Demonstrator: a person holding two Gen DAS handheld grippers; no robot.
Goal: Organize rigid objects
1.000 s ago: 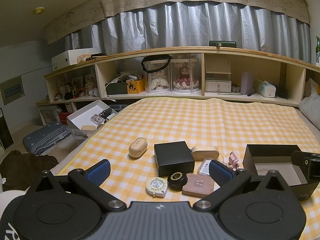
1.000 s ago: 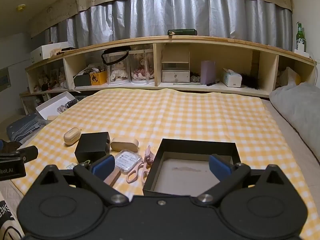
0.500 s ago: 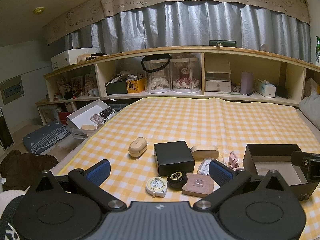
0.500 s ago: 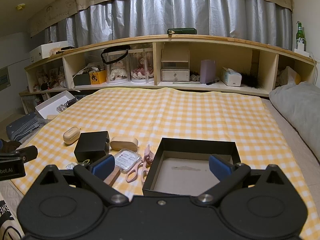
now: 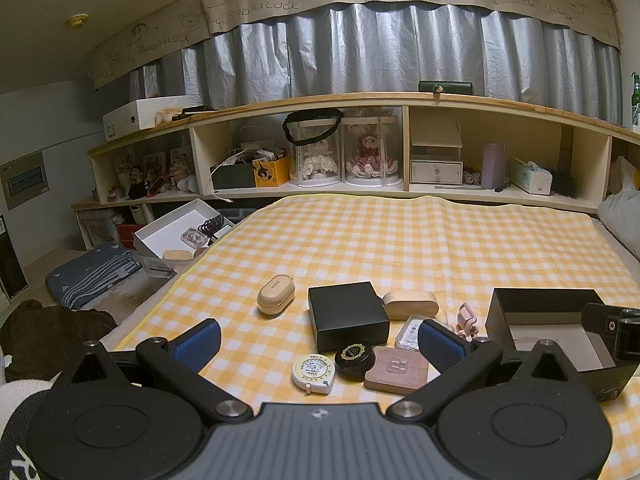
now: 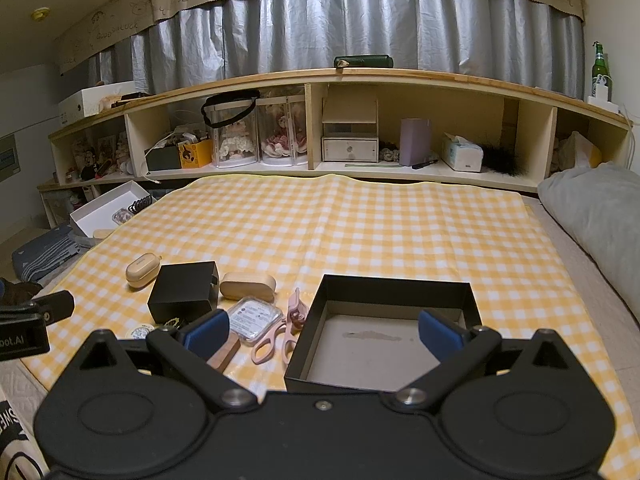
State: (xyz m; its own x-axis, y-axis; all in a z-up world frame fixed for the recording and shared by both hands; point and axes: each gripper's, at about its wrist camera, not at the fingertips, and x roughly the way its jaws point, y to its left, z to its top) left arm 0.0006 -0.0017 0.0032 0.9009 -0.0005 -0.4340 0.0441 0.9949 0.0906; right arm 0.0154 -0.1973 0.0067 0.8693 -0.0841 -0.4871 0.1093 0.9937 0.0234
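Observation:
Small items lie on the yellow checked cloth (image 5: pixel 400 240): a beige case (image 5: pixel 275 294), a closed black box (image 5: pixel 347 315), a wooden oval case (image 5: pixel 410 305), a white tape measure (image 5: pixel 313 369), a round black tin (image 5: pixel 354 356), a wooden square (image 5: pixel 396 369), a clear case (image 6: pixel 254 314) and pink scissors (image 6: pixel 280 334). An open black box (image 6: pixel 384 344) stands empty at the right. My left gripper (image 5: pixel 318 343) hovers open above the tape measure and tin. My right gripper (image 6: pixel 322 330) hangs open over the black box's near left side.
A long wooden shelf (image 6: pixel 360 80) with dolls, boxes and a tissue pack runs behind the bed. A grey pillow (image 6: pixel 596 216) lies at the right. Off the bed's left edge sit a white open box (image 5: pixel 176 228) and folded cloth (image 5: pixel 92 276) on the floor.
The right wrist view has shifted slightly, with the items a touch higher in frame. The left gripper has stayed put. Nothing was grasped.

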